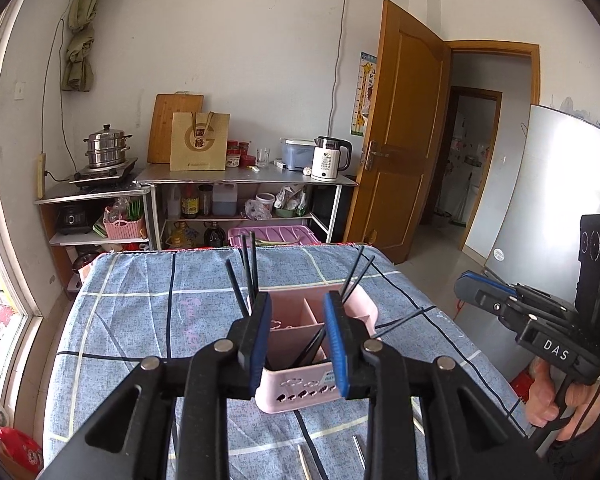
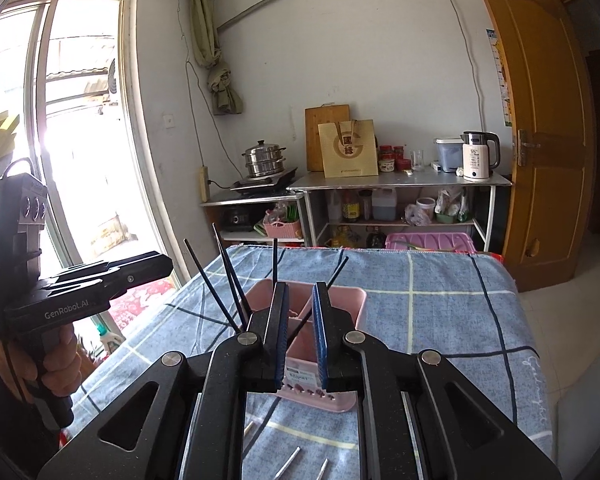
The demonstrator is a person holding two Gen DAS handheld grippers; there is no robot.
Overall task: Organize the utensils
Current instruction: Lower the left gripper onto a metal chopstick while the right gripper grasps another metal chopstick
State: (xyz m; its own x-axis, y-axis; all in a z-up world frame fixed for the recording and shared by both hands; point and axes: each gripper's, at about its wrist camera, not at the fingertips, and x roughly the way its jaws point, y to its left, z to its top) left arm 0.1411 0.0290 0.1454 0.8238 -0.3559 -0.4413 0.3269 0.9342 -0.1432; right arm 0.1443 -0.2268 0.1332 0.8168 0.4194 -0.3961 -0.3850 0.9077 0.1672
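A pink utensil holder (image 1: 300,394) with compartments stands on the blue checked tablecloth (image 1: 140,312); it also shows in the right wrist view (image 2: 352,304). Several black chopsticks (image 1: 247,268) stand tilted in it, also seen in the right wrist view (image 2: 228,276). My left gripper (image 1: 298,344) is open and empty, above and just in front of the holder. My right gripper (image 2: 300,340) is open with a narrower gap, empty, also just in front of the holder. Thin metal utensil ends (image 2: 290,458) lie on the cloth near me, also in the left wrist view (image 1: 303,460).
Behind the table stand metal shelves (image 1: 244,176) with a steamer pot (image 1: 106,146), a kettle (image 1: 330,158), bottles and a pink bin (image 1: 276,236). A wooden door (image 1: 396,140) is open at right, a window (image 2: 80,120) at left. A thin black cable (image 1: 400,322) lies on the cloth.
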